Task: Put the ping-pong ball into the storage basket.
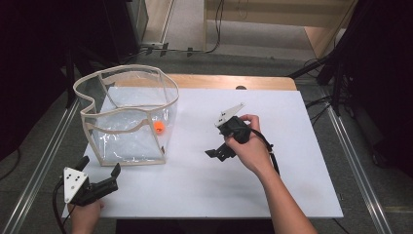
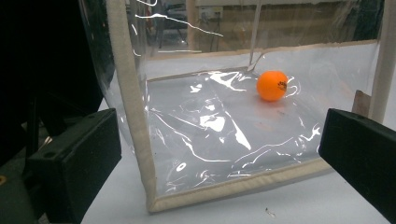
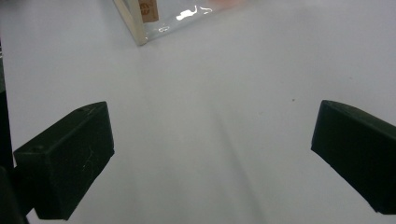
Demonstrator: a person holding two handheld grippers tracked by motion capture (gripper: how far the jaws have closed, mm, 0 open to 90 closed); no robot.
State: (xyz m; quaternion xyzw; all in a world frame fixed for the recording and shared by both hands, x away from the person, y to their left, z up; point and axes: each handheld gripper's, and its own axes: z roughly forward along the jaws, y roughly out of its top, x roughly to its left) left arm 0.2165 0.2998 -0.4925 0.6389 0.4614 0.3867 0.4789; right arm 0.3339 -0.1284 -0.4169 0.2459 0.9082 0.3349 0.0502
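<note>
A clear plastic bin (image 1: 127, 114) with beige trim stands open-topped on the left of the white table (image 1: 204, 185). An orange ball (image 1: 159, 126) lies on its floor near the right wall. My left gripper (image 1: 99, 167) is at the table's front left corner, open, pointing at the bin's near corner and just short of it. In the left gripper view, the ball (image 2: 272, 85) shows through the bin's clear wall (image 2: 205, 126), between my wide-apart jaws. My right gripper (image 1: 217, 141) hovers mid-table, right of the bin, open and aimed down at bare table (image 3: 210, 116).
The bin's bottom corner (image 3: 135, 23) shows at the top of the right gripper view. A wooden strip (image 1: 229, 81) runs along the table's far edge. Metal rails (image 1: 46, 156) flank the table on both sides. Dark equipment and cables (image 1: 341, 73) stand behind it.
</note>
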